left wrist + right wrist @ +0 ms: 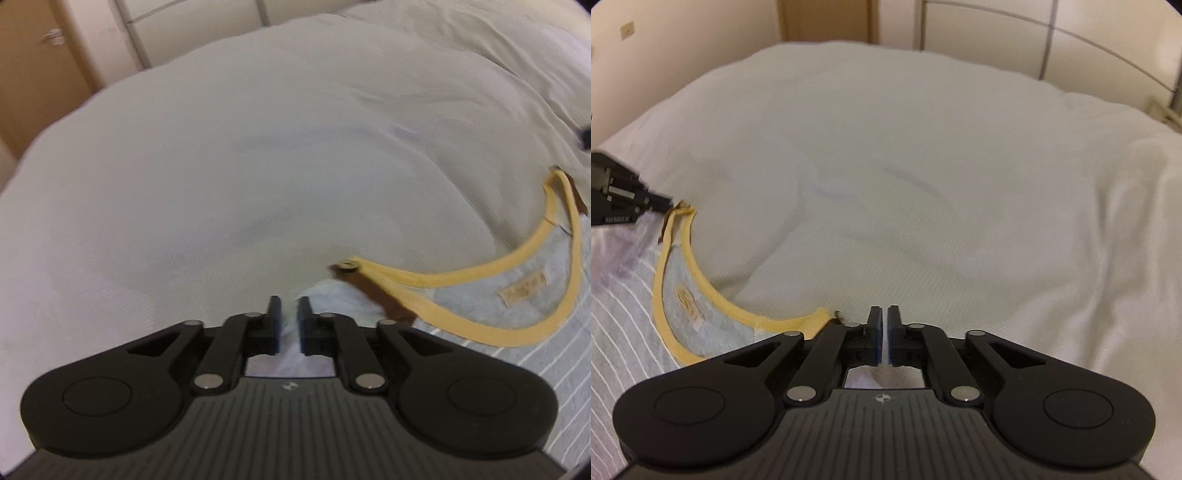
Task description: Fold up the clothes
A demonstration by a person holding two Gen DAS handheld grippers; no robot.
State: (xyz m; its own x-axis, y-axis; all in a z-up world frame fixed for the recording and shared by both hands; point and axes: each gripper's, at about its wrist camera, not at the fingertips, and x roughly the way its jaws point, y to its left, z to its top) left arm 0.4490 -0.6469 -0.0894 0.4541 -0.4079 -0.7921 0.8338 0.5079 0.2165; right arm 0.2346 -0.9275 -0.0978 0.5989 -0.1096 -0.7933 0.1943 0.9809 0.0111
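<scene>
A pale blue shirt (517, 354) with thin white stripes and a yellow collar (461, 282) lies flat on a white bed (221, 166). My left gripper (289, 314) is down at the shirt's shoulder beside one collar end, its jaws narrowed onto a fold of pale cloth. The right wrist view shows the same shirt (624, 314) and collar (713, 295) at lower left. There my right gripper (885, 325) sits just past the other collar end, pads nearly together, with pale cloth bunched behind them. The left gripper (665, 202) shows at the far left edge.
The white bedcover (942, 166) spreads wide ahead of both grippers, with wrinkles at the right. A brown door (37, 81) and pale cabinet fronts (1071, 37) stand beyond the bed's far edge.
</scene>
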